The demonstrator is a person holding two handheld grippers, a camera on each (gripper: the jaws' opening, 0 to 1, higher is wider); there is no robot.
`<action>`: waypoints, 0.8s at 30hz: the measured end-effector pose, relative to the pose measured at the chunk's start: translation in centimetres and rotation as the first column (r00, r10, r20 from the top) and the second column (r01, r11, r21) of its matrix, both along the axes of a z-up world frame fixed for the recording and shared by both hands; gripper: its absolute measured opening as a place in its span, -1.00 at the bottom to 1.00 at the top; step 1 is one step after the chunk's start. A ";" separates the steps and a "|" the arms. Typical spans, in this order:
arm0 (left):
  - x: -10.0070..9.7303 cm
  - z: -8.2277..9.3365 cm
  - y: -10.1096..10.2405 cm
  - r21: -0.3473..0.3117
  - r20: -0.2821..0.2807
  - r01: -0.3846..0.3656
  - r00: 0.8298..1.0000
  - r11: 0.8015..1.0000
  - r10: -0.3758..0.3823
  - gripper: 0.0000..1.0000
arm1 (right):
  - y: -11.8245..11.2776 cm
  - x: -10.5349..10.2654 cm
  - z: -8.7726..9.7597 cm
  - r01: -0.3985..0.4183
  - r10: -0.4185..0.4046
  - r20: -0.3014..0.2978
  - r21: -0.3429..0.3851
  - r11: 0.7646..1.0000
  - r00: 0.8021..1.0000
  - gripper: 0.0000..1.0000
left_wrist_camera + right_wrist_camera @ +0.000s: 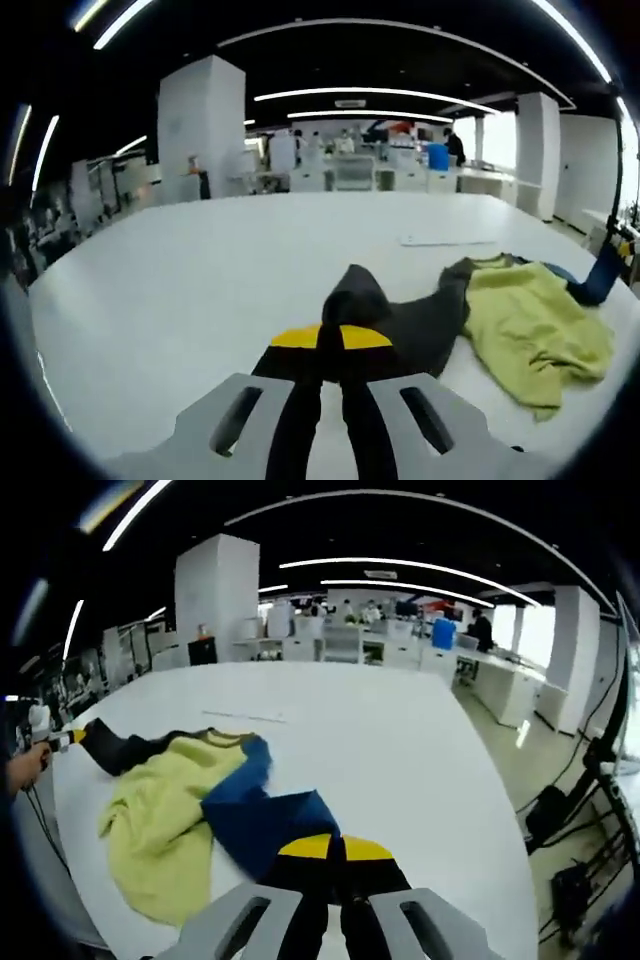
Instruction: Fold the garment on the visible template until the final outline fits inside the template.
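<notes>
Left gripper view: the left gripper (331, 345) has its jaws closed on the dark grey sleeve (352, 295) of the garment (520, 320); the sleeve cloth bunches up in a peak directly above the yellow jaw tips; the rest of the sleeve runs right from the jaws to the yellow-green body, which lies crumpled on the white table (200, 270) at right; a blue part (600, 280) shows at the far right edge of the garment; a thin pale strip (447, 240) lies on the table beyond the garment, apart from it.

Right gripper view: the right gripper (335, 852) has its jaws pressed together on the blue sleeve (265, 820); the blue cloth spreads left and upward from the jaw tips and joins the yellow-green body (160, 830) to the left of the jaws; the dark grey sleeve (125, 748) stretches toward the far left, where the other gripper (55, 738) and a hand (22, 765) are seen at the table edge; the garment lies loose and wrinkled, not flat; a template outline cannot be made out on the table (400, 750) in either view; desks and white columns (215, 600) stand in the background.
</notes>
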State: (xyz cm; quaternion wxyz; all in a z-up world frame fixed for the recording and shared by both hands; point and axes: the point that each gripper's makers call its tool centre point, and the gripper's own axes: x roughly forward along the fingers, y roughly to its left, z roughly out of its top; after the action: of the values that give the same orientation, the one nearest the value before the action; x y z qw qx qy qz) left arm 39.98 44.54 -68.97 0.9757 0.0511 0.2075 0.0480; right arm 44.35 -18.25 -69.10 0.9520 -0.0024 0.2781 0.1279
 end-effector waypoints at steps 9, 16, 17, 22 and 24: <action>1.7 -1.3 2.3 -0.104 0.014 -0.073 0.997 0.992 0.075 -0.96 | -3.0 1.2 0.0 0.134 -0.133 -0.016 0.079 0.988 0.991 -1.00; 2.0 -2.9 3.8 -0.072 -0.030 -0.095 0.995 0.993 0.093 -0.96 | -5.6 1.7 -1.2 0.236 -0.230 -0.058 0.117 0.965 0.971 -1.00; 2.1 -3.2 3.9 -0.071 -0.040 -0.092 0.995 0.993 0.090 -0.96 | -5.9 1.8 -1.4 0.246 -0.239 -0.069 0.118 0.962 0.969 -1.00; 2.3 -3.3 3.4 -0.155 -0.036 -0.085 0.996 0.984 0.081 -0.96 | -7.2 2.3 -2.5 0.288 -0.275 -0.108 0.134 0.948 0.955 -1.00; 2.3 -3.4 3.6 -0.122 -0.044 -0.079 0.996 0.989 0.074 -0.96 | -7.6 2.6 -2.8 0.300 -0.286 -0.111 0.137 0.944 0.952 -1.00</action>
State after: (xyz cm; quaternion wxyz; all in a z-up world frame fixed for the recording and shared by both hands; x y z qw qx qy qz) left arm 42.25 48.15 -72.37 0.9702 -0.0167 0.2309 0.0713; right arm 46.90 -25.89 -71.94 0.9444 0.1172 0.3071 0.0056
